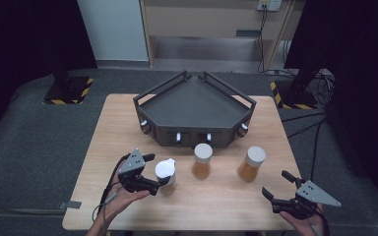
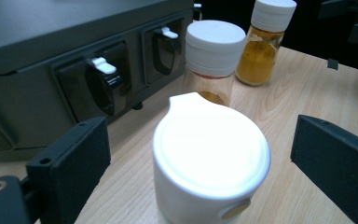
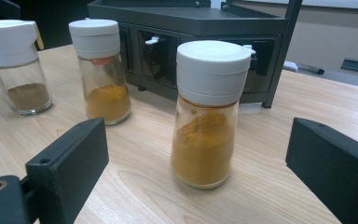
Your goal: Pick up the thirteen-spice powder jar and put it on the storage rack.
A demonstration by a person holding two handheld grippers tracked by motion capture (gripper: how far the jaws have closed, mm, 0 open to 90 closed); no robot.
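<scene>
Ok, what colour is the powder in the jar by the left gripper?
Brown, darker than the orange-yellow in the other two; the left-hand jar shows it best in the right gripper view.

In the left gripper view, the white-capped jar (image 2: 210, 158) ran off the bottom edge, so its glass body and contents were hidden, and its cap was washed out by glare. The dark rack (image 2: 51, 60) was cropped at the top and left. In the high view, the person's forearms were cut by the bottom edge, and the rack's front knobs (image 1: 178, 137) were too small to read. The right gripper view cut its own fingers (image 3: 70, 158) at the bottom.
</scene>
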